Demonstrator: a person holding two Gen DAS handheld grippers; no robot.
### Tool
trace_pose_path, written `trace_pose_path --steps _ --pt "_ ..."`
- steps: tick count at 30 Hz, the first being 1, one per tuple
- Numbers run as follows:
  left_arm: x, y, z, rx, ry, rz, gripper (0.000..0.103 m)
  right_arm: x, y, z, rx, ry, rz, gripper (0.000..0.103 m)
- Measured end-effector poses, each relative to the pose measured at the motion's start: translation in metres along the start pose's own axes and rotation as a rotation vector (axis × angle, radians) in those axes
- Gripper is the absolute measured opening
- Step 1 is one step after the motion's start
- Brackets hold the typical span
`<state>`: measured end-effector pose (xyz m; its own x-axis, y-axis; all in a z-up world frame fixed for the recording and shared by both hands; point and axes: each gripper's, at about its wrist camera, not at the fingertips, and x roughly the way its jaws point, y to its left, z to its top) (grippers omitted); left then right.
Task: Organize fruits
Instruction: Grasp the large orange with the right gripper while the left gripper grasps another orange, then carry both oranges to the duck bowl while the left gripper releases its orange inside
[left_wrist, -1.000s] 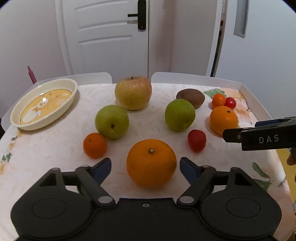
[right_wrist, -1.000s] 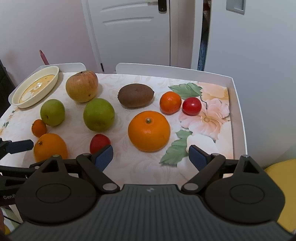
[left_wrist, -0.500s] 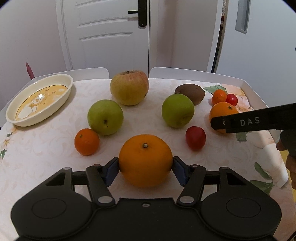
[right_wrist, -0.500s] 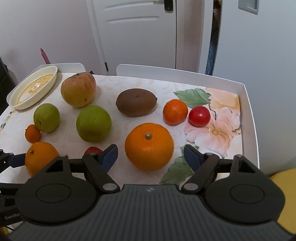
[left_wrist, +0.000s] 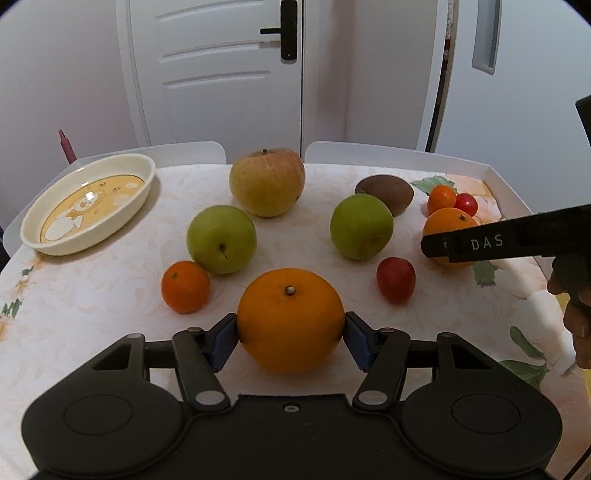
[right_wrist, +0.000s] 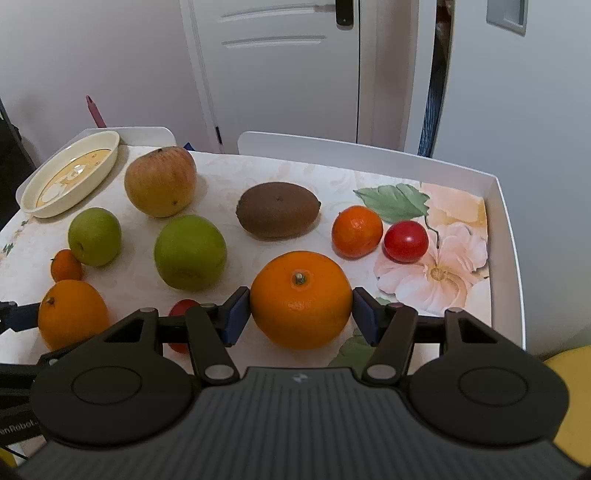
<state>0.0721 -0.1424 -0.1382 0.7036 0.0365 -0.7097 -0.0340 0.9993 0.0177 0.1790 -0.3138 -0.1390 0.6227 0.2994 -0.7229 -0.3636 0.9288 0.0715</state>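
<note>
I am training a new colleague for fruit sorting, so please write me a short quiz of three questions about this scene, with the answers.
1. True or false: the oval dish already holds fruit.
2. How many green apples lie on the table?
3. What sits between the fingers of the left gripper? A: a kiwi. B: a large orange. C: a red tomato.

Key:
1. False. No fruit is in the dish.
2. Two.
3. B. The left gripper's jaws have just been closing, and both pads now press on the large orange.
</note>
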Motion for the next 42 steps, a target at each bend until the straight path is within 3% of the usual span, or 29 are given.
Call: trace_pose_path --steps 13,24,31,42 --pt "-0.054 0.027 0.019 -0.043 -0.076 0.028 0.065 -0.052 0.028 0.025 -0.018 -0.052 0.037 0.074" --pt "-0.094 0.103 0.049 -0.077 -0.136 0.063 0.065 -0.082 0.096 0.056 -0.018 -0.092 0.07 0.074" --pt "-0.096 0.163 0.07 -0.049 -0.146 0.065 0.065 -0.075 0.151 0.08 0.014 -0.093 0.073 0.074" --pt "-0.053 0.243 0.107 0.015 -0.139 0.005 0.065 -0.03 0.218 0.116 0.064 -0.093 0.032 0.074"
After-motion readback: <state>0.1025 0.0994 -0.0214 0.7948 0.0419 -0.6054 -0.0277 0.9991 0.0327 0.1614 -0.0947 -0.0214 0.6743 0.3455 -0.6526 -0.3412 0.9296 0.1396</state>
